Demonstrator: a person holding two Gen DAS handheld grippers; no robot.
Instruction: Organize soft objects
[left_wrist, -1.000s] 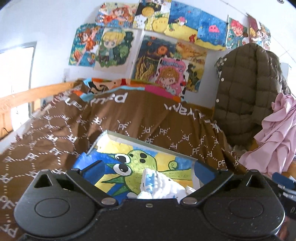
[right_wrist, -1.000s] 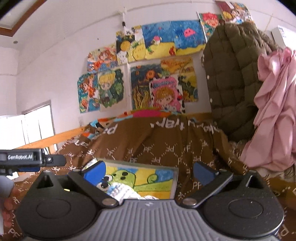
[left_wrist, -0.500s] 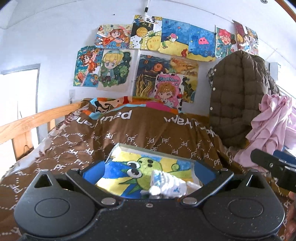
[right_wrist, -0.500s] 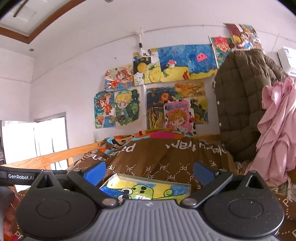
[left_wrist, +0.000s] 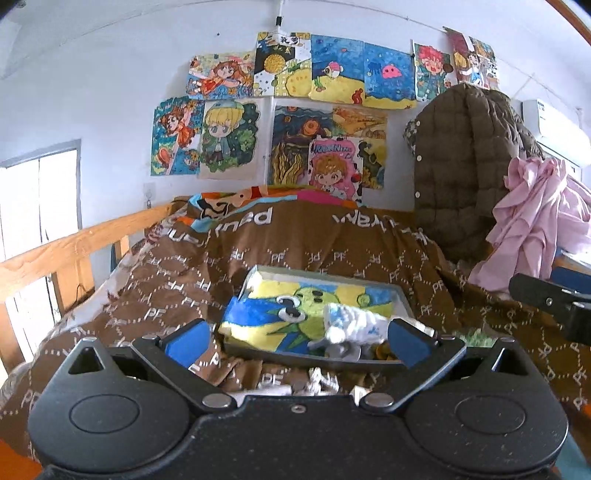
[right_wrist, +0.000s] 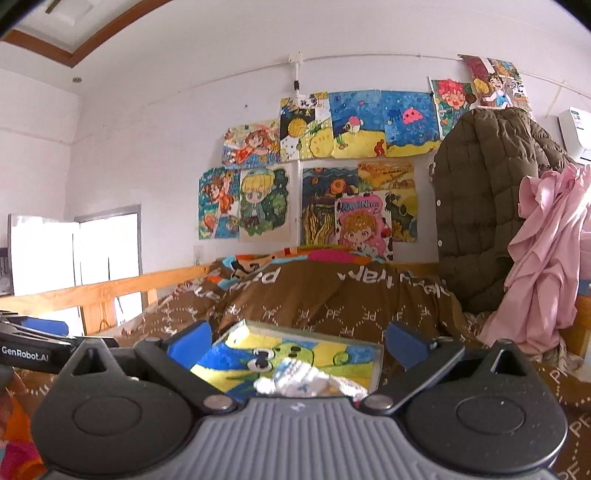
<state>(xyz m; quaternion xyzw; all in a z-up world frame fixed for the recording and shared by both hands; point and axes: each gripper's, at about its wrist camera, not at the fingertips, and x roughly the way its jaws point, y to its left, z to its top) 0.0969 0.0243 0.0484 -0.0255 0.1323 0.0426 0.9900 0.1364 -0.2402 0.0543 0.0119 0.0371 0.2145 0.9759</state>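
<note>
A white knitted sock with blue marks (left_wrist: 354, 325) lies on a tray lined with a green-monster picture (left_wrist: 295, 314) on the brown bed cover. More small white soft things lie just in front of the tray (left_wrist: 317, 384). My left gripper (left_wrist: 297, 341) is open and empty, held back from the tray. My right gripper (right_wrist: 297, 341) is open and empty, above the tray (right_wrist: 332, 354); the sock (right_wrist: 299, 376) shows just past its body.
The brown printed duvet (left_wrist: 295, 243) is piled behind the tray. A brown quilted jacket (left_wrist: 461, 166) and a pink garment (left_wrist: 535, 229) hang at the right. A wooden bed rail (left_wrist: 74, 243) runs along the left. The right gripper's side (left_wrist: 550, 302) shows at the right edge.
Both grippers have drawn back and tilted up. The tray and sock now sit farther from the left fingers, and the sock lies more to the right.
</note>
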